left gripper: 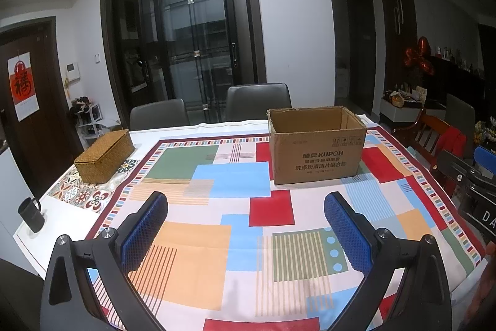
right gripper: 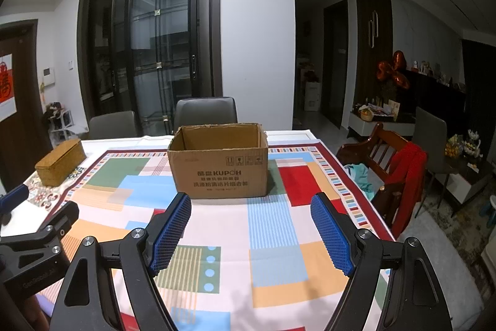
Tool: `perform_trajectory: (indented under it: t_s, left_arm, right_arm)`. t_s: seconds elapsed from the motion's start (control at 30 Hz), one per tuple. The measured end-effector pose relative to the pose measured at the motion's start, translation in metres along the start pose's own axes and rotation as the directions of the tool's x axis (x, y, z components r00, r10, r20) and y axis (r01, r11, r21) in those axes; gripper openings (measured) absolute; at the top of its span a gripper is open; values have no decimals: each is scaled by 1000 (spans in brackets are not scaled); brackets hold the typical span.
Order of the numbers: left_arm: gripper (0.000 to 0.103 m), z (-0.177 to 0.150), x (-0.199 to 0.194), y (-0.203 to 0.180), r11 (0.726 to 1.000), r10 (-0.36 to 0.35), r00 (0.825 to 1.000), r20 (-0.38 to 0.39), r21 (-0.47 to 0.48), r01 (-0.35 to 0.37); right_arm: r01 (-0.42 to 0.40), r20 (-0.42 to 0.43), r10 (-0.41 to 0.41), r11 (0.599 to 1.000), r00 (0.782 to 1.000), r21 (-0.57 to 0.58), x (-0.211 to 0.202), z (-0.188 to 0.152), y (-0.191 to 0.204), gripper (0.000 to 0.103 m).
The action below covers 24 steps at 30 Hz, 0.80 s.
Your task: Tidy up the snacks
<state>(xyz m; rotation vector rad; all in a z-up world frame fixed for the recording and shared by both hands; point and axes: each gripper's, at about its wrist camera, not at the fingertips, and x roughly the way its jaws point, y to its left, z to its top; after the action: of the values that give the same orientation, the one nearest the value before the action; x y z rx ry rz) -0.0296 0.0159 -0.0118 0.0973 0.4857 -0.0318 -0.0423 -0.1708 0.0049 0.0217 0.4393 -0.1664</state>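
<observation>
In front of the cardboard box, both hand-held grippers, left and right, hover wide open and empty; its top's open, probably for snacks, none visible.

- Indoor ceiling light is brightening the tablecloth evenly in both views, and its colours are showing clearly.
- 2 ceiling lamps are reflecting as bright spots in the dark glass door, which is acting like a mirror.
- The room to the right is sinking into dimness, and the cabinets are losing detail.
- The cardboard box is casting only a soft, faint shadow on the cloth.
- Fisheye distortion is bending the door frame and walls, and black vignetting is filling the corners.
- Focus is holding sharp in the middle, while far objects are looking slightly soft and grainy.
</observation>
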Motion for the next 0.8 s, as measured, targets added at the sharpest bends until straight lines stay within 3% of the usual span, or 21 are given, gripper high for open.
perform_trajectory:
  t_s: [0.8]
  left_arm:
    - [103,1,0,2,1000,5,1000,3,-4,-5]
  right_arm:
    - [0,-1,0,1000,1000,1,0,1,0,80]
